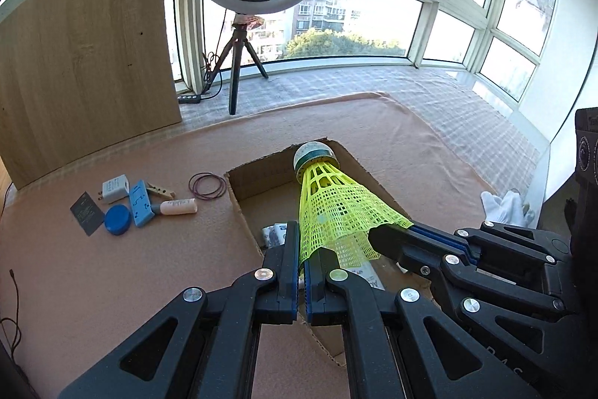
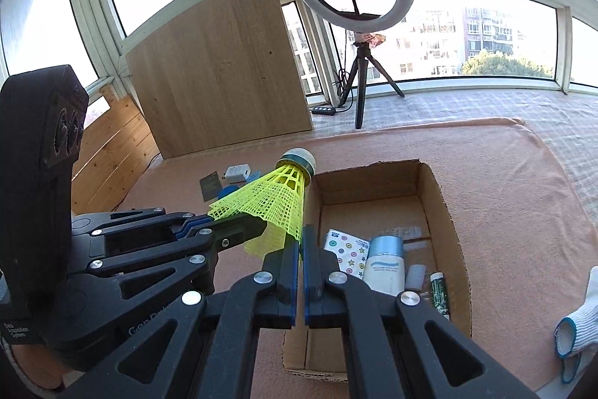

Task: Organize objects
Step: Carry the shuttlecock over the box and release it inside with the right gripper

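Observation:
A yellow plastic shuttlecock (image 1: 336, 204) with a white and green cork head is held above an open cardboard box (image 1: 258, 174). My left gripper (image 1: 302, 242) is shut on the skirt's rim. My right gripper (image 1: 373, 234) comes in from the right and is also shut on the skirt. In the right wrist view the shuttlecock (image 2: 273, 200) sits between my right gripper (image 2: 302, 238) and my left gripper (image 2: 239, 229). The box (image 2: 444, 208) holds a white bottle with a blue cap (image 2: 385, 264), a patterned packet (image 2: 345, 251) and a green tube (image 2: 439, 290).
On the pink cloth left of the box lie a white charger (image 1: 114, 189), a blue block (image 1: 140, 202), a blue lid (image 1: 117, 219), a dark card (image 1: 86, 212), a clothespin (image 1: 160, 190), a pink tube (image 1: 179, 206) and a hair tie (image 1: 207, 186). A ring light tripod (image 1: 239, 62) and wooden board (image 1: 89, 55) stand behind.

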Tool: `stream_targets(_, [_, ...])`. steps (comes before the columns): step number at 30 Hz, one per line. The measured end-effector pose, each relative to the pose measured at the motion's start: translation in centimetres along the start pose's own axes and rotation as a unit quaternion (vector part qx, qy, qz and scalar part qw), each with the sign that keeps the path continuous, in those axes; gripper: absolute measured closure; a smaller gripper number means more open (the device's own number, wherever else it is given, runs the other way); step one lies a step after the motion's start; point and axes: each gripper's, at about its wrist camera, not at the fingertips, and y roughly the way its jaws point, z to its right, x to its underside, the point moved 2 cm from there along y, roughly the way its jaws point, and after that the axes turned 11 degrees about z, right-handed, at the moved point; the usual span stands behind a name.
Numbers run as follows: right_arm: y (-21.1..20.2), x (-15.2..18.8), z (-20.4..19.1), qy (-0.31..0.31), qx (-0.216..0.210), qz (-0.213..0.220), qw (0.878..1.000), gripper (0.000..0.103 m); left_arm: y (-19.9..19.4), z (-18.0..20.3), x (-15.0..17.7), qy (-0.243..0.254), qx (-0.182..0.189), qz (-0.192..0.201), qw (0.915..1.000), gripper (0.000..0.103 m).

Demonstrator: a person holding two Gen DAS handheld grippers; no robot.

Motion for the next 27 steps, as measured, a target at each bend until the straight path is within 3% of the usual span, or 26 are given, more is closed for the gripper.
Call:
stream_targets(7, [-1.2, 0.0, 4.3, 0.021, 0.022, 0.007, 1.0, 0.101, 2.8, 4.2, -0.8, 0.023, 0.017, -0.013, 0.9995, 0.102])
stream_targets(11, [-0.7, 0.2, 5.8, 0.023, 0.028, -0.006, 0.999, 0.101, 3.9, 4.7, -1.0, 0.022, 0.004, -0.017, 0.9996, 0.097])
stream_targets(13, [0.2, 0.7, 6.3, 0.011, 0.045, -0.026, 0.999, 0.098, 4.6, 3.8, -0.9, 0.019, -0.025, -0.026, 0.9992, 0.064])
stream_targets(14, [0.3, 0.9, 6.7, 0.014, 0.057, -0.025, 0.998, 0.094, 4.6, 3.2, -0.9, 0.019, -0.048, -0.025, 0.9984, 0.031])
stream_targets(15, [0.3, 1.0, 7.2, 0.019, 0.062, -0.026, 0.998, 0.09, 4.4, 2.7, -0.9, 0.018, -0.074, -0.015, 0.9969, 0.016])
stream_targets(18, [0.4, 1.1, 8.3, 0.025, 0.071, -0.027, 0.997, 0.081, 3.7, 0.9, -1.0, 0.006, -0.09, 0.005, 0.9959, 0.011])
stream_targets(27, [1.0, 0.3, 8.2, 0.027, 0.06, -0.024, 0.998, 0.079, 2.9, -2.3, -0.5, -0.017, -0.107, -0.008, 0.994, 0.011])
